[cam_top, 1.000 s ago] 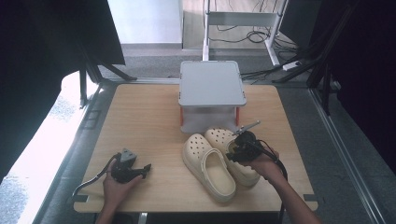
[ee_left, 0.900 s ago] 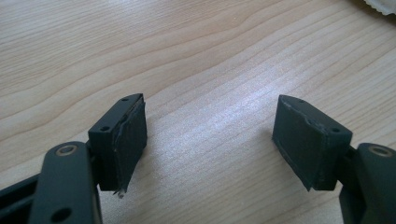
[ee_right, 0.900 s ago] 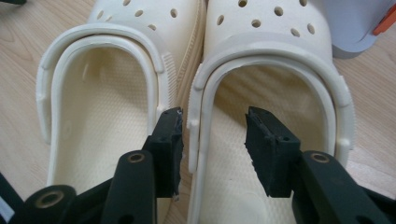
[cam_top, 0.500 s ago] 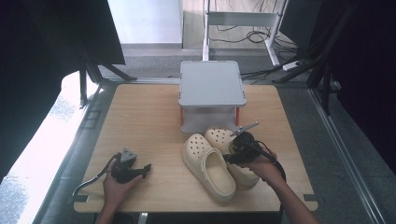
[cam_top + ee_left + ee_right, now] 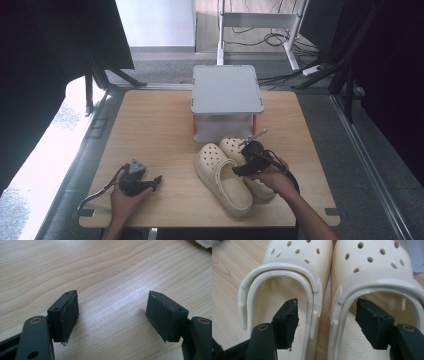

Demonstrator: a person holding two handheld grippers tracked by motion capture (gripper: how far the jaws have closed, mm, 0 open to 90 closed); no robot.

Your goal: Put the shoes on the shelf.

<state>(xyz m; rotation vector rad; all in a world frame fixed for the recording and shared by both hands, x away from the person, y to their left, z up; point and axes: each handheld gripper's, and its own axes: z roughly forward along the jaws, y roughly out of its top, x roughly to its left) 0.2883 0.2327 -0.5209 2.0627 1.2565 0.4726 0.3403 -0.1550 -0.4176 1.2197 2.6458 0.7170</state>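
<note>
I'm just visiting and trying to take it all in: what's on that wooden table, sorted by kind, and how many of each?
Cream clogs: 2, left one and right one, side by side.
Grey lidded box: 1.
Hand-held claws: 2, left claw and right claw, both open.
Total: 5.

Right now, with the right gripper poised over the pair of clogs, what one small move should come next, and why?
Probably close the right gripper. Its open jaws straddle the two inner walls where the left clog and right clog lie side by side, one jaw inside each opening, so a squeeze would likely pinch both together. The left gripper rests open over bare table.
</note>
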